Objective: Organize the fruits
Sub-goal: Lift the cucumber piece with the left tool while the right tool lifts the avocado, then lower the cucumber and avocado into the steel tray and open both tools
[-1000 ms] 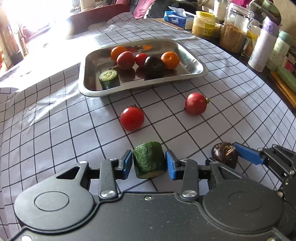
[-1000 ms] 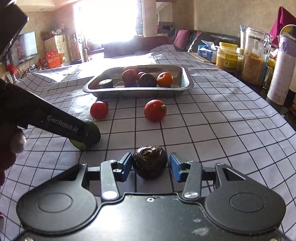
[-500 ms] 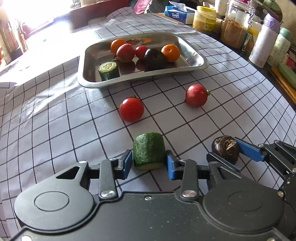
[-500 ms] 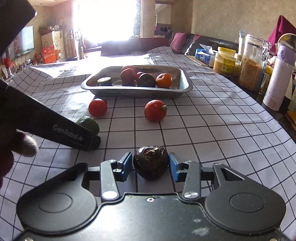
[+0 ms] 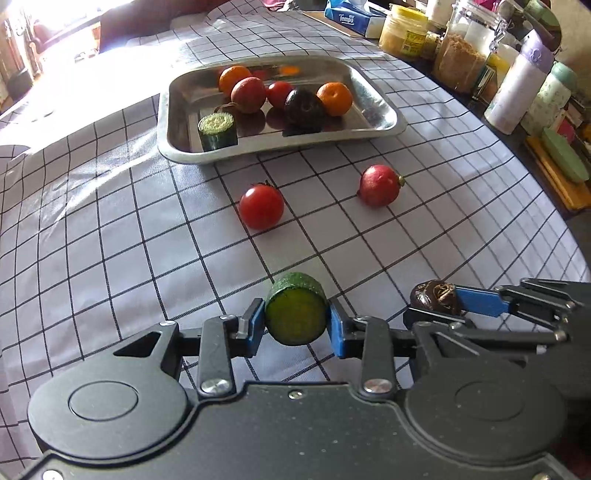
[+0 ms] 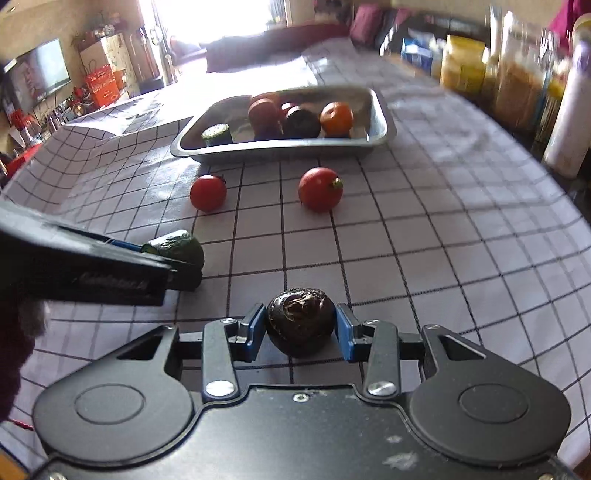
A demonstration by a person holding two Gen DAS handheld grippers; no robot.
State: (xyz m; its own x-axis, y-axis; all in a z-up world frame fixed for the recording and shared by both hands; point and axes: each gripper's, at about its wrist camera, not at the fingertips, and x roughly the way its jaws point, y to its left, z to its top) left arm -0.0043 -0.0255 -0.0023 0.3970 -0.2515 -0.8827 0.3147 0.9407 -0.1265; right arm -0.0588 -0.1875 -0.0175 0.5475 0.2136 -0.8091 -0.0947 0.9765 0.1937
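Observation:
My left gripper (image 5: 295,325) is shut on a green cucumber piece (image 5: 296,308) and holds it above the checked cloth. My right gripper (image 6: 300,326) is shut on a dark brown round fruit (image 6: 300,320), lifted off the cloth; this fruit also shows in the left wrist view (image 5: 434,297). A steel tray (image 5: 384,107) ahead holds several fruits and a second cucumber piece (image 5: 217,131). A red tomato (image 5: 261,206) and a reddish fruit with a stem (image 5: 379,185) lie on the cloth between the grippers and the tray.
Jars, bottles and a tissue box (image 5: 351,16) line the table's right and far edge. A tall white and purple bottle (image 5: 515,85) stands at the right. The left gripper's body (image 6: 85,269) crosses the left of the right wrist view.
Both grippers have risen off the cloth with their loads and tilted. The cucumber piece now shows its cut face. The right wrist view is blurred by motion.

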